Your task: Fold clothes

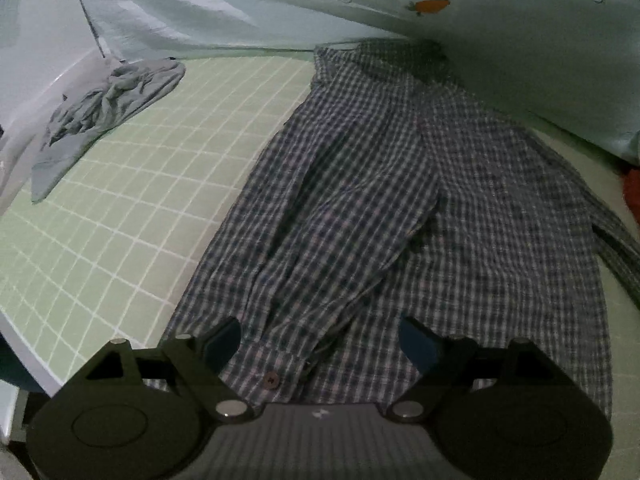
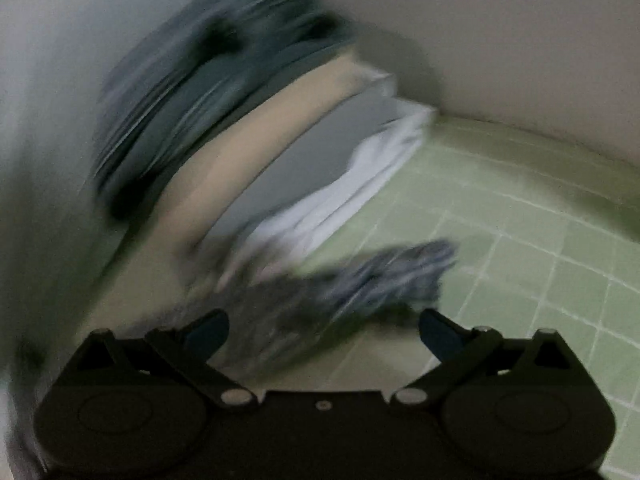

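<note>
- Two views reach us, one from each hand-held tool, and we take them from left to right.
- At the far left of the left wrist view, we see a crumpled grey garment [image 1: 108, 108] lying at the edge of a pale green mat [image 1: 132, 208] ruled with a white grid.
- To its right, a checked shirt [image 1: 400, 208] in dark blue and white lies spread flat on the mat, collar at the far end and hem near us.
- One sleeve is folded in over the left half of the shirt's body; a dark button [image 1: 271, 379] shows near the hem.
- A pale blue sheet [image 1: 500, 60] with a small orange carrot print [image 1: 433, 5] rises behind the shirt.
- Our left tool [image 1: 320, 340] hovers over the hem with its fingers spread wide, gripping nothing.
- The right wrist view is badly blurred by motion.
- At its left, we make out a stack of folded clothes [image 2: 256, 136]: dark blue-grey on top, then beige, grey and white layers.
- A piece of checked cloth [image 2: 360, 280] lies below and just beside the stack, on the same green gridded mat [image 2: 540, 260]; we cannot tell which part of the shirt it is.
- Our right tool [image 2: 323, 330] has its fingers spread apart, and we see nothing pinched between them.
</note>
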The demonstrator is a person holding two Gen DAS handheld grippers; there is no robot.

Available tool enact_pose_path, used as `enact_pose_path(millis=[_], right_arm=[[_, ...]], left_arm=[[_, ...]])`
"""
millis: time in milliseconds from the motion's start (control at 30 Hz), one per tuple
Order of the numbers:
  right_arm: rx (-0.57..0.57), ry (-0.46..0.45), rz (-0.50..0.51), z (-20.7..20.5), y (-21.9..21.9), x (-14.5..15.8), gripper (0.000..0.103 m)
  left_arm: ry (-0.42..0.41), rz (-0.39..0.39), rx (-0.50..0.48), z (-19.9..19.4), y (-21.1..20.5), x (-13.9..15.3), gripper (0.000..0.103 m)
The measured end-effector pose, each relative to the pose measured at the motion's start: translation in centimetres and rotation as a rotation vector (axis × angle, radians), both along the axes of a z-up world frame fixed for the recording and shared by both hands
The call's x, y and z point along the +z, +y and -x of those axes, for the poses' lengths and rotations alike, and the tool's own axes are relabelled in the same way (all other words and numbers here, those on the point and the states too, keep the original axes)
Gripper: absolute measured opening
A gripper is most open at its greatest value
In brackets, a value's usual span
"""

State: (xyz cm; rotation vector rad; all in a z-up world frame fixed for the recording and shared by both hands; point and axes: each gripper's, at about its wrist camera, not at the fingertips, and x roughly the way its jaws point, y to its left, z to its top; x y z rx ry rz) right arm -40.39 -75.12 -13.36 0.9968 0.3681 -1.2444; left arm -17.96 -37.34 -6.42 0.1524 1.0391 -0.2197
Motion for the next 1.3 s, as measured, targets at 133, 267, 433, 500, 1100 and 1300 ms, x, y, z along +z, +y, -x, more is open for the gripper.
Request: enact_pose_path(millis=[133, 267, 433, 500, 1100, 1300], right_arm=[[-0.066, -0.041, -0.071, 0.9, -1.9, -1.1, 0.079], [-0.051, -0.033, -0.058, 1.2, -2.8, -1.4, 0.027], [0.050, 0.040, 0.022, 0.6, -1.9, -0.5, 0.016], [0.099, 0.063, 0.067, 0.2, -1.2, 0.2, 0.015], [0.622, 0.203, 0.454, -15.5, 17.6, 8.2, 0.015], [0.831, 0.170, 0.399, -22.9, 25.7, 6.7, 0.015]], left_arm=[[0.014, -0.005, 0.007, -0.6, -0.6, -0.2, 0.087], [0.009, -0.017, -0.010, -0.9, -0.7, -0.2, 0.087], [0.002, -0.031, -0.032, -1.3, -0.9, -0.2, 0.087], [-0.002, -0.029, -0.041, -2.0, 0.0, -0.3, 0.087], [-0.022, 0.054, -0.123, -11.6, 11.8, -1.5, 0.087], [-0.030, 0.079, -0.149, -13.3, 14.0, -1.6, 0.087]])
